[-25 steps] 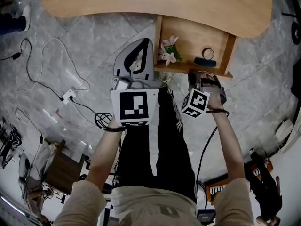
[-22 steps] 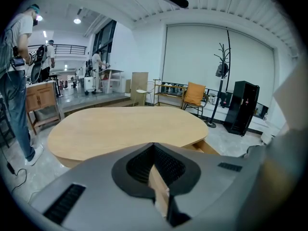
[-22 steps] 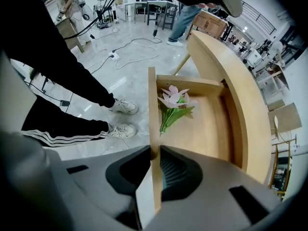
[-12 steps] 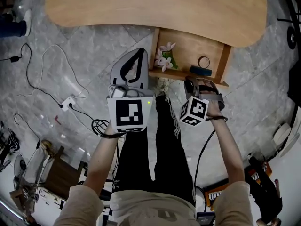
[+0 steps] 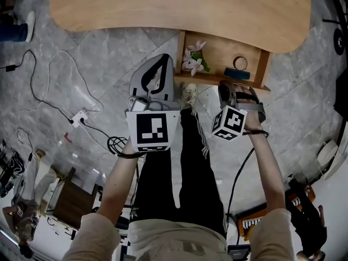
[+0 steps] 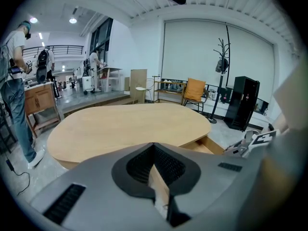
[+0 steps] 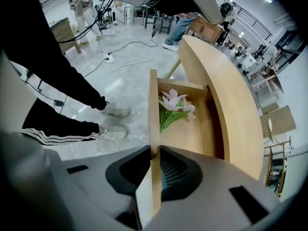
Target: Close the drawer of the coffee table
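Note:
The light wooden coffee table (image 5: 179, 10) spans the top of the head view. Its drawer (image 5: 209, 79) stands pulled out toward me. Inside lie pink artificial flowers (image 5: 193, 61), a ring-shaped roll (image 5: 240, 63) and a small blue thing (image 5: 238, 74). My right gripper (image 5: 229, 87) points steeply down, shut on the top edge of the drawer's front panel (image 7: 154, 109), which runs between the pads (image 7: 155, 177). My left gripper (image 5: 162, 58) hovers left of the drawer, its tips together (image 6: 154, 146). A strip of wood shows through the gap behind them.
My own legs and a shoe (image 5: 188, 94) stand just in front of the drawer. Cables and a white power strip (image 5: 80, 111) lie on the marble floor at left. A small wooden stool (image 5: 73, 197) is at lower left. People stand far off (image 6: 14, 81).
My right gripper has moved toward the table with the drawer front in its grip, so a little less of the drawer sticks out. The left gripper has hardly moved.

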The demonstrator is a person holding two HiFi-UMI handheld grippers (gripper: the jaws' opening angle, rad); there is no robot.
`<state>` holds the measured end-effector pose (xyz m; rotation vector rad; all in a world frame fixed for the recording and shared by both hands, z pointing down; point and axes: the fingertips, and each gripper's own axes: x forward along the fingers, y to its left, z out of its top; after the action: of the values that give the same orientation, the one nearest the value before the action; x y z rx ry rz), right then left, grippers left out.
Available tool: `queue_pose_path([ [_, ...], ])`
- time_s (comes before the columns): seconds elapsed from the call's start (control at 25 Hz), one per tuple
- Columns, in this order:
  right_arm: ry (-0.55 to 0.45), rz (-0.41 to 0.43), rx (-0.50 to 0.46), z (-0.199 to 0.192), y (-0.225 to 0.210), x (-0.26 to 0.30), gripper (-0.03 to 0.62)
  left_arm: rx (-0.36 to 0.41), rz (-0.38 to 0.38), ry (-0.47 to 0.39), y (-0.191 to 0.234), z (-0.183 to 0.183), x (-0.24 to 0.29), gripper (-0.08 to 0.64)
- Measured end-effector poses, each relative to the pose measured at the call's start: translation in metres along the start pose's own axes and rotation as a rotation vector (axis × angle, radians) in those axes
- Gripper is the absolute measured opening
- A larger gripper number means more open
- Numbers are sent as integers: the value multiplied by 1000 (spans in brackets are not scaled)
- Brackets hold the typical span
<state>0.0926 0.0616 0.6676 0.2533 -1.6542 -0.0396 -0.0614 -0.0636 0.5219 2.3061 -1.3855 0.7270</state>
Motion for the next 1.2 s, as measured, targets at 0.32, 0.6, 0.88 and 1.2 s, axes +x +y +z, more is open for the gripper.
queue_pose_path([
  [0.32,-8,-33,7,3,-24,8,69,7,-9,7,-7,0,10,8],
  [0.6,-3,-106,6,0,-41,11,69,34,-9,12,-9,-4,14,8],
  [0.88,5,-162,22,0,-57,16,69,28,0,24,-8,-12,13,8],
  [1.2,-3,-208,63,2,-90,18,69,39,4,27,-6,-10,21,8],
])
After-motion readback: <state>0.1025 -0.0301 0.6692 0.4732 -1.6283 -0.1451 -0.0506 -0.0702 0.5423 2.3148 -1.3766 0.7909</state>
